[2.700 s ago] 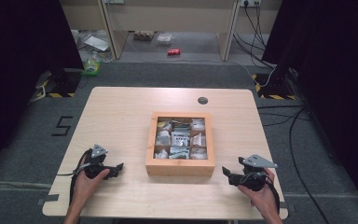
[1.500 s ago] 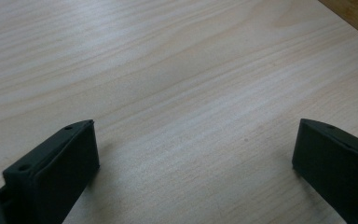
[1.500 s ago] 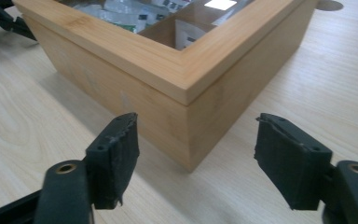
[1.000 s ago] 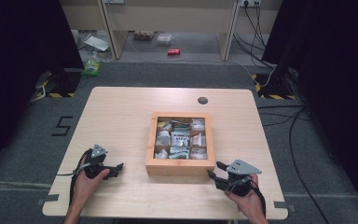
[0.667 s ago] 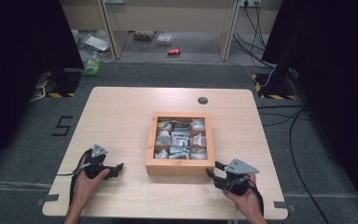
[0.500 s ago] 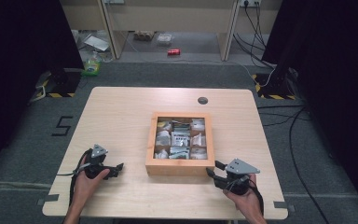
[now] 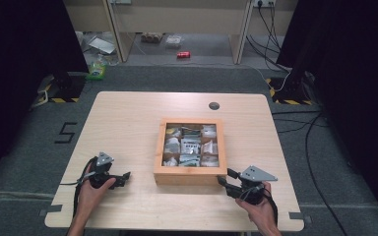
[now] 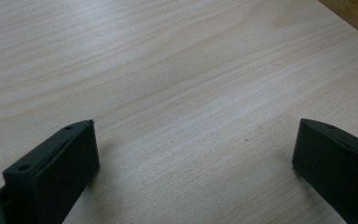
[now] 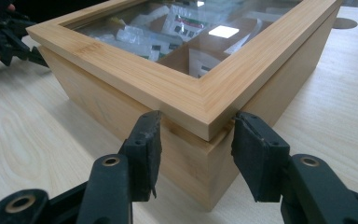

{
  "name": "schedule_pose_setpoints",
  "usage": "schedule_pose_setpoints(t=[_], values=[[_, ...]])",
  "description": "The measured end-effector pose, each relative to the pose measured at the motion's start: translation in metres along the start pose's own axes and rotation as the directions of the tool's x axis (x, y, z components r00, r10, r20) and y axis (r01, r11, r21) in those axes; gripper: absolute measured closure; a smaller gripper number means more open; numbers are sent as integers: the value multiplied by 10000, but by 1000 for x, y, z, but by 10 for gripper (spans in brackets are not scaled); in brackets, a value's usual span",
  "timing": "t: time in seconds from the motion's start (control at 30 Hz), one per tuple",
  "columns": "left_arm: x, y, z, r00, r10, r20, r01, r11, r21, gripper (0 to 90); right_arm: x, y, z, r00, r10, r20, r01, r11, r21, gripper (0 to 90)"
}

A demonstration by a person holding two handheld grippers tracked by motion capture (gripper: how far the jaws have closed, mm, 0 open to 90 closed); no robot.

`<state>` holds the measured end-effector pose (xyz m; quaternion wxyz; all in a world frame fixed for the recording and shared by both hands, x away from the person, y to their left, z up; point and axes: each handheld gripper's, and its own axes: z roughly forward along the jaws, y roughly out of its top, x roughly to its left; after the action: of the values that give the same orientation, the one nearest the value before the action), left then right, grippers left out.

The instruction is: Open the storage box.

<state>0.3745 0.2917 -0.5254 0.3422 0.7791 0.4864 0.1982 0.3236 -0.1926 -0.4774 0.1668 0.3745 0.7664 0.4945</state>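
A wooden box (image 7: 189, 177) with a glass lid stands in the middle of the table and holds several small packets in compartments. My right gripper (image 7: 225, 178) lies low on the table at the box's front right corner. In the right gripper view its jaws (image 9: 196, 140) straddle that corner of the box (image 9: 186, 93) just under the lid's rim. They have just been opening a little, and I see no firm press on the wood. My left gripper (image 7: 124, 177) rests on the table left of the box, open over bare wood (image 8: 193, 149).
A round dark grommet (image 7: 214, 105) sits near the table's (image 7: 128, 123) far edge. Cables trail from both grippers toward the front edge. Beyond the table are a dark floor, shelving legs and small litter.
The right hand has moved left from the table's front right to the box's corner, where its jaws now stand on either side of it. The left hand has stayed where it was.
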Motion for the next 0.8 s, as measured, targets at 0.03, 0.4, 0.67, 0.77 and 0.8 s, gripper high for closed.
schedule_pose_setpoints(t=[0.03, 0.4, 0.67, 0.77, 0.8], values=[[0, 0, 0, 10000, 0, -1, 0, 10000, 0, 0, 0, 1, -1, 10000, 27, -34, -27, 10000, -12, 524], [0, 0, 0, 10000, 2, -1, -2, 10000, 0, 0, 1, 13, 3, 9984, -523, 202, 530, 9981, -330, 541], [0, 0, 0, 10000, -7, -2, 7, 10000, 0, 0, -3, 26, 4, 9989, -416, 201, 429, 9966, -696, 546], [0, 0, 0, 10000, -10, -2, 10, 10000, 1, 0, -5, 32, 4, 9987, -478, 199, 493, 9954, -818, 546], [0, 0, 0, 10000, -3, -1, 3, 10000, -1, 0, -5, 34, 4, 9985, -500, 210, 516, 9950, -851, 546]])
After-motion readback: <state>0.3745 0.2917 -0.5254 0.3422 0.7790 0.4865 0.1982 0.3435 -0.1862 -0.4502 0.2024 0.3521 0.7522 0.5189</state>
